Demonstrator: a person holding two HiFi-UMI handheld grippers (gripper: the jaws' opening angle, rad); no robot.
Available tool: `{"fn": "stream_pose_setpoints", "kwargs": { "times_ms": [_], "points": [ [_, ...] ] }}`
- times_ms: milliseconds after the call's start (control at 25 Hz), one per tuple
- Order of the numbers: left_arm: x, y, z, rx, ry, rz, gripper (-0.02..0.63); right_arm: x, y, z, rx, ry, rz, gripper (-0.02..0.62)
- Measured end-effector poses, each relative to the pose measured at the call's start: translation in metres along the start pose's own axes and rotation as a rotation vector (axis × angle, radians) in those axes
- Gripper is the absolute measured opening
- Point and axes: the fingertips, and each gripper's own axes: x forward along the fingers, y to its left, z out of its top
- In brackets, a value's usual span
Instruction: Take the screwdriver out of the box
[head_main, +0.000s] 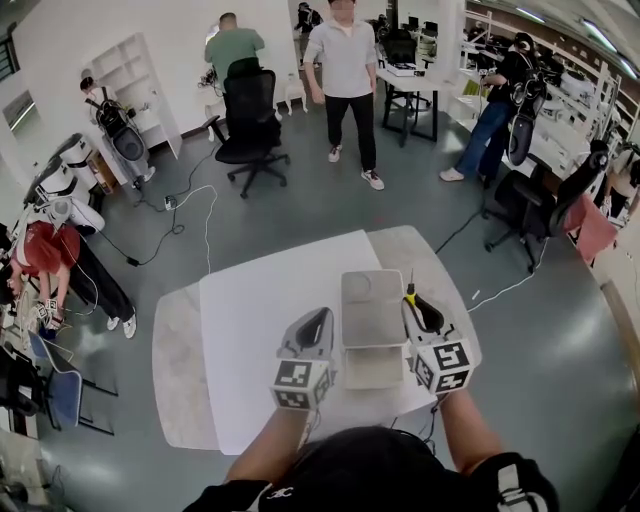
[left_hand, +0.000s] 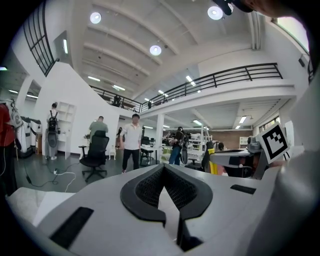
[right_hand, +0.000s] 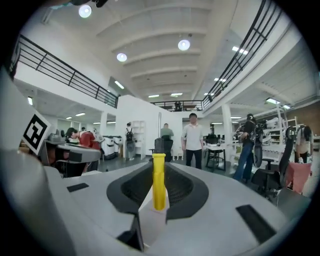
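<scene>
A shallow grey box (head_main: 371, 300) lies on the white sheet in the middle of the table, between my two grippers. To the right of the box, my right gripper (head_main: 421, 313) is shut on the screwdriver (head_main: 409, 290), which is out of the box, with its thin shaft pointing away from me. In the right gripper view the yellow handle (right_hand: 159, 182) stands upright between the black pads of that gripper (right_hand: 159, 167). My left gripper (head_main: 311, 330) sits just left of the box. Its jaws (left_hand: 165, 172) are closed and hold nothing.
The round table (head_main: 180, 340) carries a white sheet (head_main: 260, 320). On the floor beyond stand a black office chair (head_main: 250, 120), a person (head_main: 345, 70) facing me, other people at desks on the right (head_main: 500, 100), and trailing cables (head_main: 190, 210).
</scene>
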Motion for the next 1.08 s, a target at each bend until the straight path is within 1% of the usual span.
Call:
{"fn": "stream_pose_setpoints", "kwargs": {
  "times_ms": [80, 160, 360, 840, 1080],
  "points": [
    [0.002, -0.002, 0.002, 0.005, -0.01, -0.002, 0.011, -0.005, -0.006, 0.007, 0.011, -0.037, -0.048, 0.072],
    [0.002, -0.004, 0.002, 0.004, -0.015, -0.004, 0.011, -0.007, -0.01, 0.009, 0.007, -0.048, -0.08, 0.072],
    [0.004, -0.01, 0.005, 0.001, -0.022, -0.008, 0.011, -0.011, -0.016, 0.009, 0.003, -0.044, -0.116, 0.072],
    [0.0, -0.008, 0.007, 0.006, -0.032, -0.002, 0.011, -0.012, -0.008, 0.01, 0.002, -0.049, -0.101, 0.072],
    [0.0, -0.006, 0.007, -0.009, -0.023, -0.004, 0.011, -0.009, -0.006, 0.007, 0.003, -0.049, -0.095, 0.072]
  ]
}}
